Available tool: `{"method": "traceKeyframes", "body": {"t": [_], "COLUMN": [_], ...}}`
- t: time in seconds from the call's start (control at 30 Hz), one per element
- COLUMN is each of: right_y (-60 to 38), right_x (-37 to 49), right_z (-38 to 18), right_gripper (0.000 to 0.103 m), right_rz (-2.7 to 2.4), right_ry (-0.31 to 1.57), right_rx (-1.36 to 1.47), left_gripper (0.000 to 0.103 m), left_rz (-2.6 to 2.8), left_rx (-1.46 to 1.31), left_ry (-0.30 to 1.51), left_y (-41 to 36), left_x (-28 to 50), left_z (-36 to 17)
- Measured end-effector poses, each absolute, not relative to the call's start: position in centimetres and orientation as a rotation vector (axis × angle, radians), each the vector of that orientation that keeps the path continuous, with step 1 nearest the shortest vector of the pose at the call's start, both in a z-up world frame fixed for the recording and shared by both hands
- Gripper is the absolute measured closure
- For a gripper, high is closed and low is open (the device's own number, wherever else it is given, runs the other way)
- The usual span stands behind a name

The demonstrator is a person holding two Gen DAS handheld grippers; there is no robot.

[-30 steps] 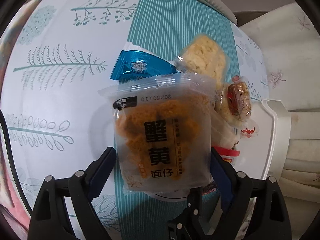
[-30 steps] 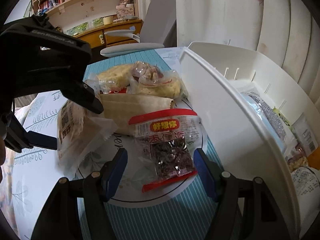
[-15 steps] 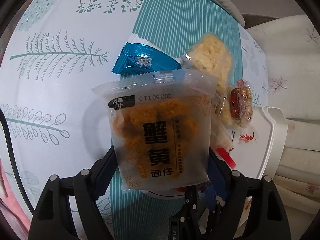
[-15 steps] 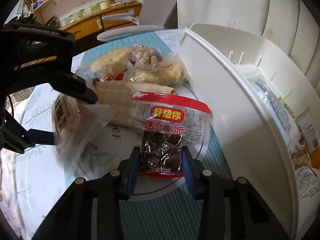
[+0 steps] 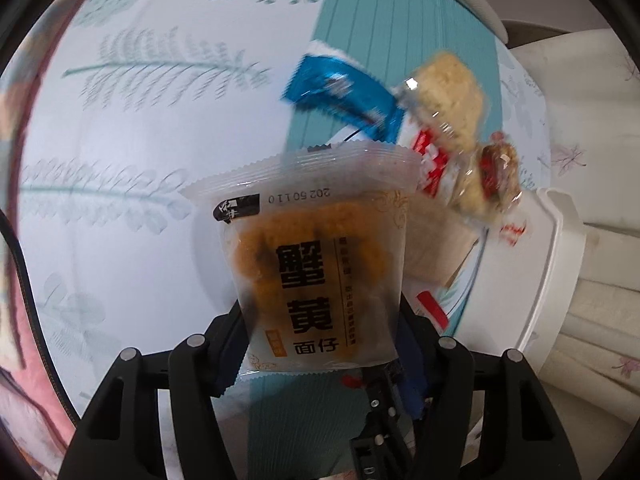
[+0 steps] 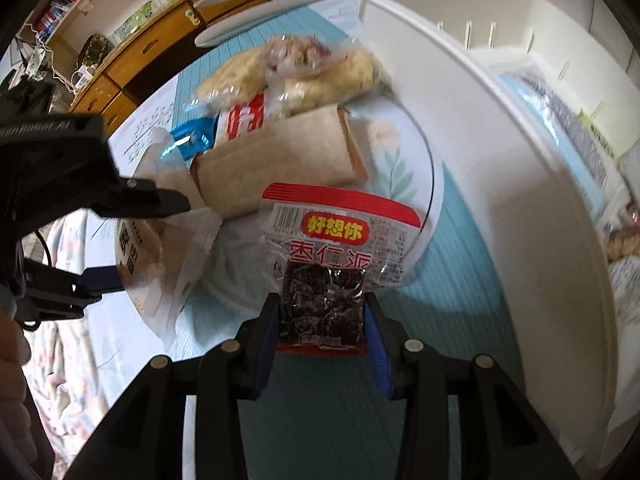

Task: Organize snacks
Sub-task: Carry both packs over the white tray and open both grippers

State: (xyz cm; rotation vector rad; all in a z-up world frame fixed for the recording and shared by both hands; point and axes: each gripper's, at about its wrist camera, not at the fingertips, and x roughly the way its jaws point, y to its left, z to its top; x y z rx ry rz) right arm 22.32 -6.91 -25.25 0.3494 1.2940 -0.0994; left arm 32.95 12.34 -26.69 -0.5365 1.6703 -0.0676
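Observation:
My left gripper [image 5: 320,332] is shut on a frosted pack of orange crab-roe noodle snack [image 5: 316,256] and holds it above the table; the pack also shows in the right wrist view [image 6: 136,252]. My right gripper [image 6: 322,320] is shut on a red-topped pack of dark dates [image 6: 332,256], lifted off the plate [image 6: 430,168]. On the plate lie a beige sandwich pack [image 6: 280,168], pale rice-crisp packs [image 6: 320,72] and a blue wrapper [image 6: 192,138].
A white divided bin [image 6: 520,184] stands at the right with several packs inside; its rim shows in the left wrist view [image 5: 560,264]. The tablecloth [image 5: 140,120] is white with leaf prints and a teal stripe. A chair and wooden shelves stand behind.
My right gripper closed on the date pack and raised it. My left gripper lifted the noodle pack higher and turned a little to the right.

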Motion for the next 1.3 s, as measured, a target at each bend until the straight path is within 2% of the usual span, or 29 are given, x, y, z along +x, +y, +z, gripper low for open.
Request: {"method": "traceKeyframes", "body": {"t": [0.3,0.6,0.93,1.3], "right_y": [-6.0,-5.7,-6.3,-9.5], "right_x": [19.6,15.8,13.4,12.2], "right_z": [-25.4,-22.0,-17.3,-12.0], "right_gripper": [0.063,0.063,0.063,0.063], "right_rz": [-0.047,-0.006,0.0,-0.051], "right_ry": [1.437,1.528,1.545,1.472], "right_rx": [0.452,0.526,0.55,0.501], "left_gripper": [0.04,0.039,0.039,0.039], "left_rz": [-0.023,-0.05,-0.11,-0.291], "left_rx": [-0.572,-0.525,-0.473,-0.375], "left_ry": [1.664,1.654,1.68,1.621], "left_y": [15.5,17.4,17.0,12.1], "left_x": [27.5,22.4,19.4,16.9], "left_z": [-24.3,-20.2,-16.4,-11.4]}}
